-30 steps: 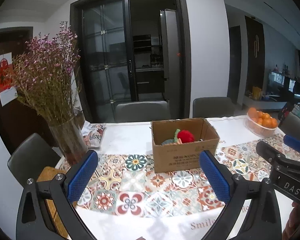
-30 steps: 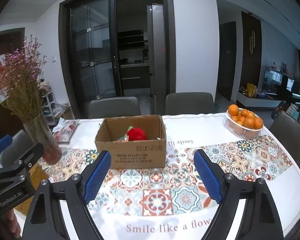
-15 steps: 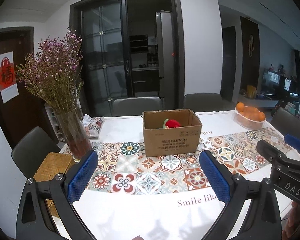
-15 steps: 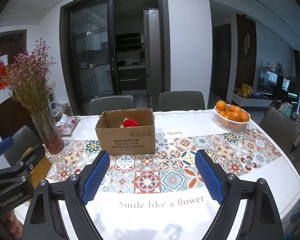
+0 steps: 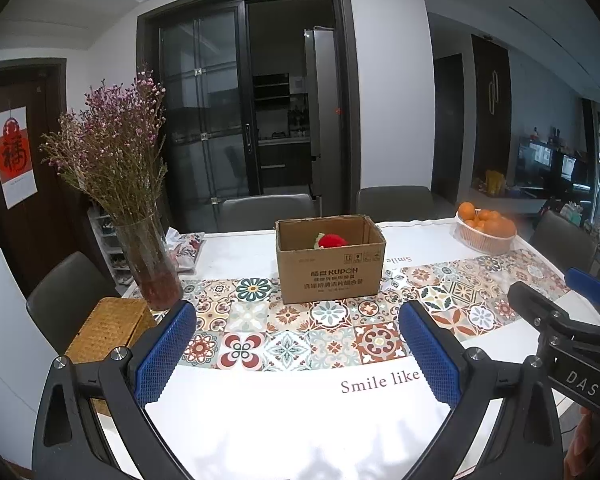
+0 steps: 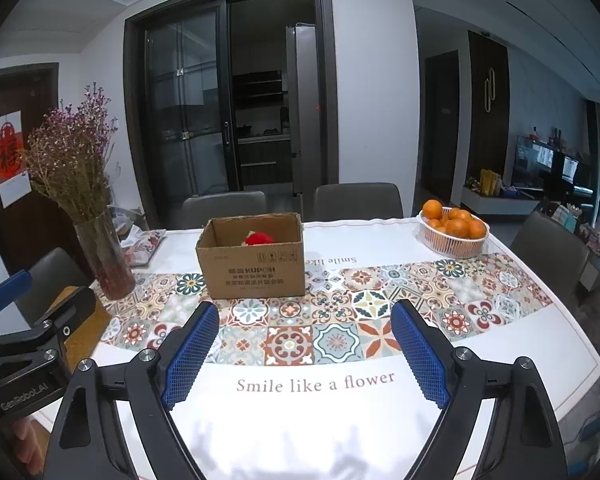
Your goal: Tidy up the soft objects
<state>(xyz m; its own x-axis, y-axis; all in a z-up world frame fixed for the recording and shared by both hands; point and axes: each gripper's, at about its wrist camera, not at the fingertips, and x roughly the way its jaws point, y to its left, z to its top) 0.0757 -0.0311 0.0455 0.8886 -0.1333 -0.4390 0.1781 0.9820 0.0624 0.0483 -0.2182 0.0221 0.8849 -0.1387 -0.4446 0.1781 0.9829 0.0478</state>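
Cardboard, brown and open-topped: the box [image 5: 330, 266] sat on the patterned tile-print tablecloth [image 5: 332, 344], a red plush toy [image 5: 332, 241] lying inside it. Left gripper [image 5: 298, 354] hung over the near edge of the table, blue pads spread wide, nothing between them. Right gripper [image 6: 305, 354] did likewise, jaws wide and empty. White basket of oranges [image 6: 454, 232] stood far right; glass vase of dried purple flowers [image 6: 102, 256] far left.

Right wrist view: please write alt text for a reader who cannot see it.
The open, empty right gripper hangs over a patterned table, pointing at a cardboard box with a red soft toy inside. A vase of dried flowers stands left, a basket of oranges right.
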